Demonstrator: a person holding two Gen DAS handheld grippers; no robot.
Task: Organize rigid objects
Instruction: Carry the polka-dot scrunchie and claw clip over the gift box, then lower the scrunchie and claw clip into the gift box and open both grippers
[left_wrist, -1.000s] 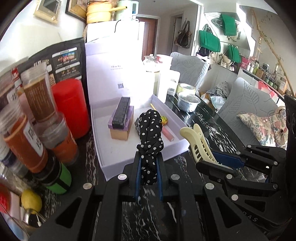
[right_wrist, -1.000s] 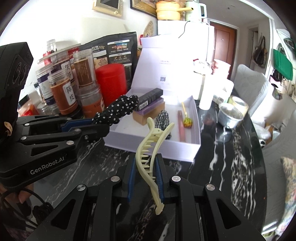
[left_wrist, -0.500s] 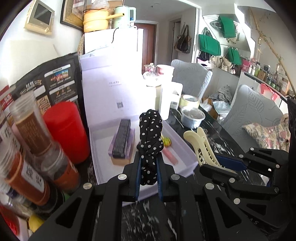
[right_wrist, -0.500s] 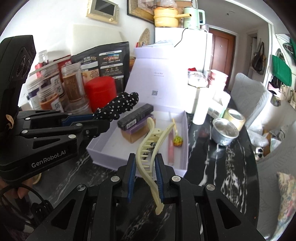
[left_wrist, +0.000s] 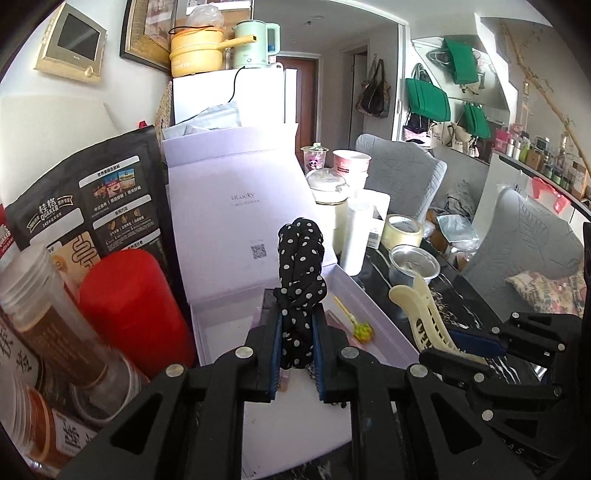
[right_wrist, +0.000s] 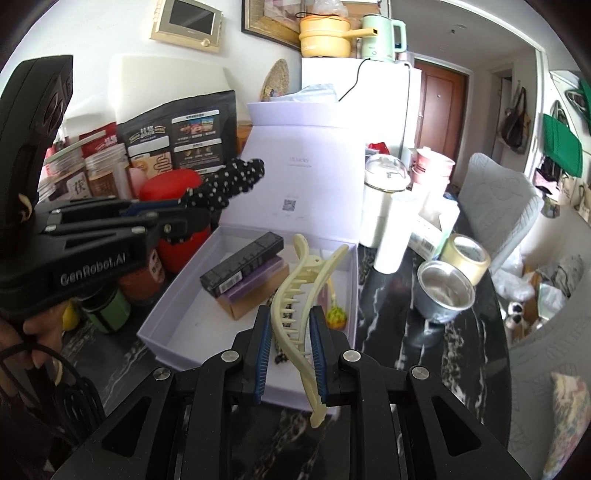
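You've got the left gripper (left_wrist: 297, 341) pinching the polka-dot hair tie (left_wrist: 300, 280), the right gripper (right_wrist: 290, 345) clamping the cream claw clip (right_wrist: 301, 295), both over the open lavender box (right_wrist: 162, 325), likely for drop-in.

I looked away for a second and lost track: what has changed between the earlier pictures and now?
Both grippers have carried their loads forward over the open lilac box, which now lies beneath them. The left gripper stays shut on the polka-dot hair tie, the right gripper on the cream hair claw. Nothing was released. The stacked bars and the pom-pom stick lie in the box as before.
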